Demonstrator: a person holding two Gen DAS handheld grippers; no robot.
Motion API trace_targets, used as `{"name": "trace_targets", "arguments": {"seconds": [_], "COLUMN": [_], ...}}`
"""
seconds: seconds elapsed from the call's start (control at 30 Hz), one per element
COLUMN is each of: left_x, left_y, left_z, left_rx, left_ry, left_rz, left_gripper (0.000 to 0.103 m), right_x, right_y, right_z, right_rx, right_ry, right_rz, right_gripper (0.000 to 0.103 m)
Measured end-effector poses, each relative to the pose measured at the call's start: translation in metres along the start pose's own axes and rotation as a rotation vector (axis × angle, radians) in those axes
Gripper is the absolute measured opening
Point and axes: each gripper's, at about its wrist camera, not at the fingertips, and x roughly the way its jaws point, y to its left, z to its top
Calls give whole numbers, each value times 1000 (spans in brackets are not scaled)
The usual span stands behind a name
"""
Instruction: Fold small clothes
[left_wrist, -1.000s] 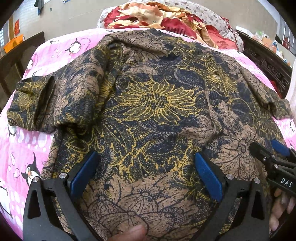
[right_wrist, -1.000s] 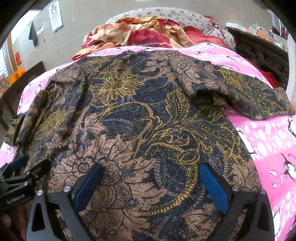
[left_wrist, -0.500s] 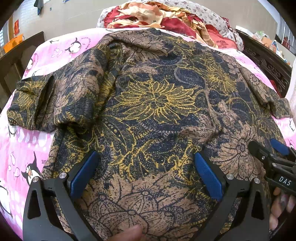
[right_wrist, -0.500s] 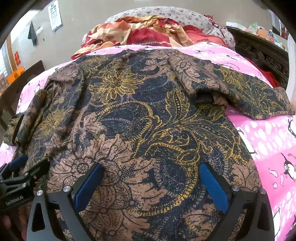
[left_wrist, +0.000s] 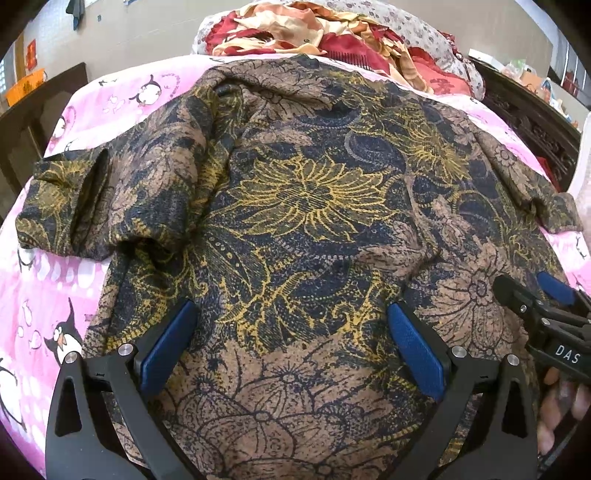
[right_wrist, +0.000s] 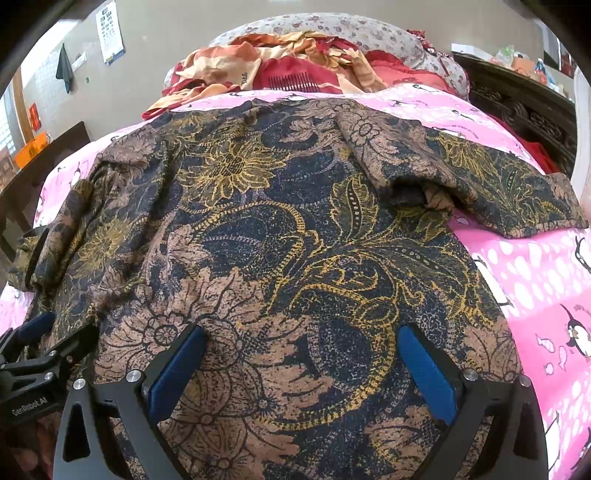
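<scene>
Two grippers, left (left_wrist: 291, 343) and right (right_wrist: 301, 363), hover with jaws wide apart over the near hem of a shirt (left_wrist: 314, 206), spread apparently flat on a pink sheet (right_wrist: 535, 273).

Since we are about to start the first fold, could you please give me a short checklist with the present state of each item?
1. Left hand-held gripper open, nothing clamped: ok.
2. Right hand-held gripper open, nothing clamped: ok.
3. Floral shirt spread over the pink penguin bedsheet: ok.
4. Sleeves laid flat: not ok; the left sleeve is bunched, and the right sleeve has a raised fold at its base.
5. Shirt hem within reach of both grippers: cannot tell; the near edge is out of view.
6. Shirt clear of the heap of red and cream fabric: ok.
</scene>
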Motion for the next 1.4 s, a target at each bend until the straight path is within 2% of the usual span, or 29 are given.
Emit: {"name": "trace_targets", "arguments": {"seconds": [0.77,0.9,0.97,1.1,1.23,1.4], "left_x": [0,0,0,1,1,1], "left_y": [-3,-3,-3,-5,-5,-6], "left_z": [2,2,2,4,5,5], "left_rx": [3,3,2,4,4,5], "left_ry": [6,7,7,9,9,10], "left_rz": [13,15,15,19,18,20], "left_gripper": [103,103,103,103,103,103], "right_x": [0,1,-1,-7,-8,-8], "right_y": [2,6,5,-3,4,4], "right_z": [0,2,1,-8,-11,-10], "right_rx": [-18,-77,-123,-117,-142,-136], "right_ry": [18,63,80,35,17,15], "right_rz": [-19,-26,-2,43,-3,2], "right_gripper": [103,103,103,103,103,103]}}
